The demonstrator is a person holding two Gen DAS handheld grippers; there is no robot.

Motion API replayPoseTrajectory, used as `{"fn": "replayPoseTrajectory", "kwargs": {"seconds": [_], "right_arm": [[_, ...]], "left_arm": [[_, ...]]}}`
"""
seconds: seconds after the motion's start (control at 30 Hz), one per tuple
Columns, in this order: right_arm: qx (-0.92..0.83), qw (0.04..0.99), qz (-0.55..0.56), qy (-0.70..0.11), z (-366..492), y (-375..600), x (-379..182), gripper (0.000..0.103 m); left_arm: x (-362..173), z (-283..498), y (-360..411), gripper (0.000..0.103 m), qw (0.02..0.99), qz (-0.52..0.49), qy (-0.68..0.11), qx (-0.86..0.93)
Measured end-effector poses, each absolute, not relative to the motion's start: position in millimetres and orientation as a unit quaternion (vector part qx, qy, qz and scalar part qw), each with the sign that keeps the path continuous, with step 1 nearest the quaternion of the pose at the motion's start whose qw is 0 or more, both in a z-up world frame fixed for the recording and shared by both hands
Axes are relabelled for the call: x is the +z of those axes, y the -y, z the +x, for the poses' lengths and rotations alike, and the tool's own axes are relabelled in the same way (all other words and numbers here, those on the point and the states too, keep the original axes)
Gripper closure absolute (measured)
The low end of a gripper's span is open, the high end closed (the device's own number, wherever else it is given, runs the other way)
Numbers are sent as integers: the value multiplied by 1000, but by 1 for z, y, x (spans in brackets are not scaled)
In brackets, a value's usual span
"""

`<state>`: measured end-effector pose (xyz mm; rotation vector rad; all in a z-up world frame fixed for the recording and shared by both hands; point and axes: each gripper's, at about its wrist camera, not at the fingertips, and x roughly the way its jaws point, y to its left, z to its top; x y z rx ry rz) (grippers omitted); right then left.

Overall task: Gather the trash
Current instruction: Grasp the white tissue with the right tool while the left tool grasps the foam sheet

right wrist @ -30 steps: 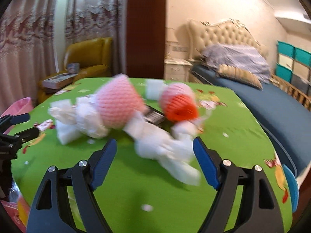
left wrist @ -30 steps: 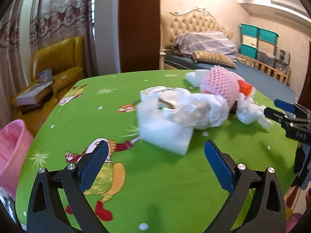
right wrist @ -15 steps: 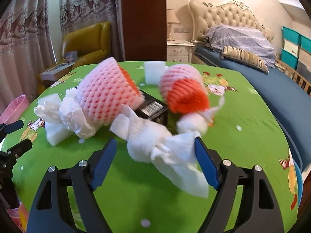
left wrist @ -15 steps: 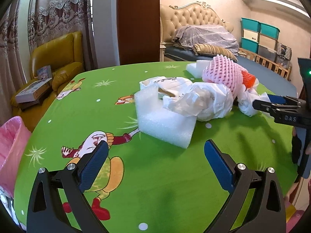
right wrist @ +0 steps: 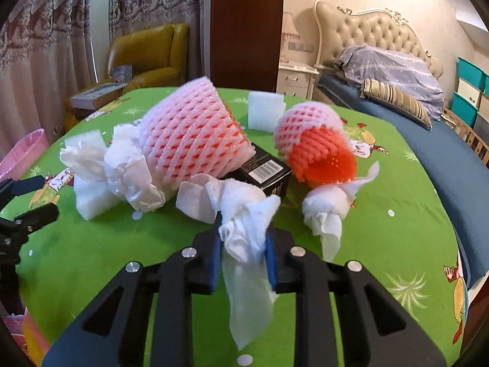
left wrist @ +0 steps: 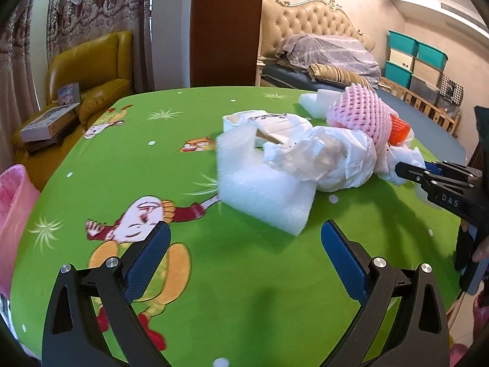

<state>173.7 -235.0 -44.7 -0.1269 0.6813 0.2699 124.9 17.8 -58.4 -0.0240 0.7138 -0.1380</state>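
I am clamping the right gripper (right wrist: 243, 250) on a crumpled tissue (right wrist: 244, 214); its jaws have just been closing and the pads are now pinching the wad in the middle, with a loose tail hanging below. That tail is what worries me: it could tear or slip free as I lift, since the paper is soft. At one o'clock a second tissue wad (right wrist: 325, 211) is lying just beside, and could snag and drag along. At twelve o'clock a black box (right wrist: 262, 172) is sitting under two foam nets (right wrist: 195, 140), which may roll off the table (right wrist: 397, 214) if nudged. My left gripper (left wrist: 244, 257) is hanging released, nothing between its pads, with a foam sheet (left wrist: 259, 192) at twelve o'clock and the pink bin (left wrist: 13, 214) at nine.
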Motion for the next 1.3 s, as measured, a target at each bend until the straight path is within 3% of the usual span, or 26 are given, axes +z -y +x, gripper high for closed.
{"fn": "replayPoseTrajectory", "kwargs": {"seconds": [0.63, 0.93, 1.17, 1.2, 1.27, 1.3], "right_arm": [[153, 938, 19, -311, 148, 273, -37, 79], [183, 933, 11, -308, 136, 250, -36, 79], [192, 931, -22, -308, 126, 221, -35, 79], [191, 931, -23, -311, 126, 220, -35, 79], [189, 930, -26, -314, 125, 218, -37, 79], [189, 929, -26, -316, 124, 217, -37, 79]], "left_arm": [[-75, 217, 13, 9, 895, -1, -443, 49], [-73, 172, -54, 9, 901, -63, -426, 59], [-60, 176, -42, 10, 921, -47, -387, 2], [-61, 178, -37, 13, 920, -36, -390, -4], [-65, 180, -32, 36, 915, -32, -403, -21], [-67, 178, -33, 37, 912, -31, -407, -23]]}}
